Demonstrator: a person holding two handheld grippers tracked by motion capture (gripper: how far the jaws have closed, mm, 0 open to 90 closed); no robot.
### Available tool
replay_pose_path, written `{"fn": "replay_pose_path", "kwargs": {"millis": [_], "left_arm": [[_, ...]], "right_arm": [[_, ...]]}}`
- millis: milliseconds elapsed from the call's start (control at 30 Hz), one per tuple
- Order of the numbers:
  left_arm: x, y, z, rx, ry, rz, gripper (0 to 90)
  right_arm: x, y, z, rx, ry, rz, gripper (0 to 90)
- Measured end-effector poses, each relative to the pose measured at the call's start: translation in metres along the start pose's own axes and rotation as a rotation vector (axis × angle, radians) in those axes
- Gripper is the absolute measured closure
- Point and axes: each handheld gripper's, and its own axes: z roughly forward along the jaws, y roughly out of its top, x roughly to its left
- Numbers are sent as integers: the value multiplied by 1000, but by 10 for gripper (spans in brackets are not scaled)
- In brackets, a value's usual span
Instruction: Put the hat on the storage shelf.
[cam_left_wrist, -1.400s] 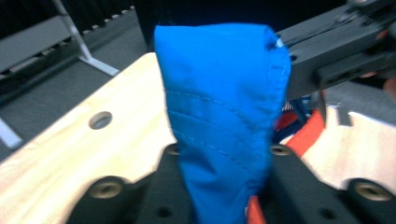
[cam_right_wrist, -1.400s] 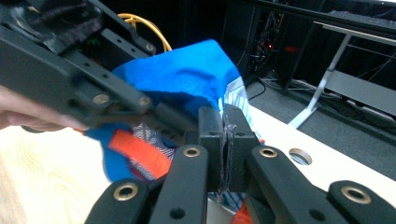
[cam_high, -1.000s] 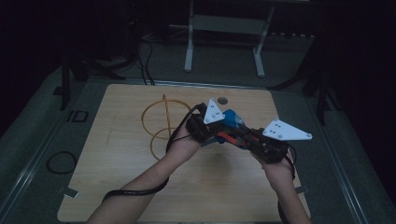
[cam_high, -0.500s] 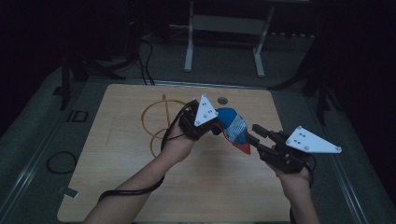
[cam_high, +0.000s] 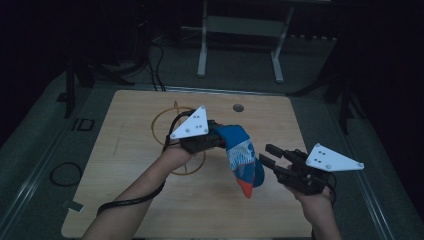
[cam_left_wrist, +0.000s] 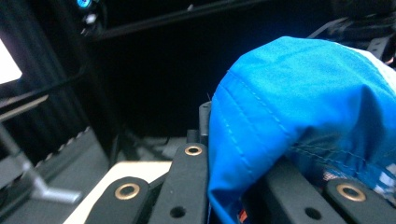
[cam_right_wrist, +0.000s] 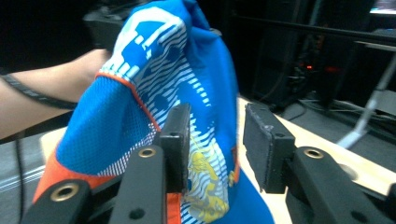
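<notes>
Blue cap held aloft by left gripper; right gripper just let go.

Left to right: wire ring stand (cam_high: 176, 140) lies flat on the wooden table (cam_high: 125, 200), partly behind the left hand. Left gripper (cam_high: 216, 140), reaching rightward from a forearm angled up from the lower left, has its jaws clamped tight on the crown fabric of the blue cap (cam_high: 243, 159), which hangs off them above mid-table, orange edge lowest. Right gripper (cam_high: 269, 156), level and pointing left at the cap, has pulled away from where it met the left gripper a second ago; its jaws have just been opening and stand partly apart, empty, the cap hanging just beyond them. Likely a hand-over or regrip: the cap's weight now rests on the left grip alone.
</notes>
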Motion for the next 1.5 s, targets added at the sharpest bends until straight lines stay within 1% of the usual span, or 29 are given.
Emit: {"fn": "replay_pose_path", "kwargs": {"millis": [33, 67, 100, 167, 267, 400, 467, 500, 533, 600, 633, 667, 700, 733, 767, 800, 833, 867, 933, 1000, 1067, 1100, 1200, 1233, 1267, 1300, 1400, 1467, 1500], "left_arm": [[0, -2, -1, -26, -35, -2, 900], [-1, -5, -2, -43, -44, 14, 900], [0, -6, -3, -61, -78, 10, 900], [0, -8, -4, -83, -103, 15, 900], [0, -12, -5, -127, -195, -14, 900], [-2, -15, -3, -145, -222, -11, 900], [-4, -16, -2, -143, -236, -9, 900], [-5, -16, -1, -138, -241, 2, 900], [-5, -16, 0, -130, -240, 7, 900], [-7, -16, 2, -130, -259, 9, 900], [-8, -16, 3, -127, -257, 12, 900], [-8, -15, 3, -126, -266, 13, 900], [-9, -15, 4, -126, -263, 18, 900], [-8, -15, 3, -126, -262, 17, 900], [-8, -16, 3, -125, -264, 14, 900], [-8, -16, 3, -127, -259, 13, 900], [-8, -17, 2, -126, -265, 7, 900], [-8, -17, 1, -123, -260, 11, 900], [-8, -17, 0, -128, -260, 12, 900], [-8, -17, -1, -122, -245, 13, 896], [-8, -17, -2, -127, -243, 9, 893], [-8, -16, -3, -120, -231, 1, 874], [-7, -13, -6, -57, -213, -79, 765], [-7, -12, -7, -44, -215, -87, 742], [-7, -11, -9, -39, -205, -83, 708], [-7, -10, -11, -31, -192, -84, 635], [-8, -8, -18, -36, -152, -72, 548], [-8, -7, -22, -24, -116, -54, 516], [-8, -6, -24, -17, -112, -53, 503]], "right_arm": [[2, -1, 1, 0, 10, -1, 605], [6, -1, 1, 4, 24, -3, 596], [10, -2, 3, 4, 41, -10, 592], [15, -2, 4, 8, 58, -21, 577], [21, -3, 8, 18, 76, -45, 564], [22, -3, 12, 22, 87, -39, 552], [22, -2, 14, 27, 95, -53, 545], [22, -1, 16, 32, 97, -60, 541], [22, -1, 17, 35, 105, -64, 534], [23, 0, 21, 46, 117, -81, 525], [23, 0, 23, 53, 131, -83, 525], [22, 0, 24, 57, 145, -80, 531], [21, 0, 27, 66, 152, -76, 617], [21, -1, 28, 73, 143, -84, 644], [20, -2, 29, 81, 135, -90, 710], [20, -2, 28, 83, 123, -93, 820], [20, -2, 27, 78, 114, -85, 884], [19, -3, 27, 74, 112, -82, 900], [18, -2, 25, 77, 101, -88, 900], [18, -2, 24, 73, 100, -77, 900], [17, -1, 22, 71, 93, -73, 900], [16, 0, 21, 66, 99, -67, 900], [13, 1, 18, 57, 94, -51, 900], [12, 1, 18, 56, 87, -49, 900], [11, 1, 17, 55, 84, -45, 900], [9, 2, 16, 49, 80, -40, 900], [6, 4, 12, 38, 63, -32, 900], [4, 6, 10, 33, 61, -27, 900], [3, 7, 8, 28, 56, -28, 900]]}}
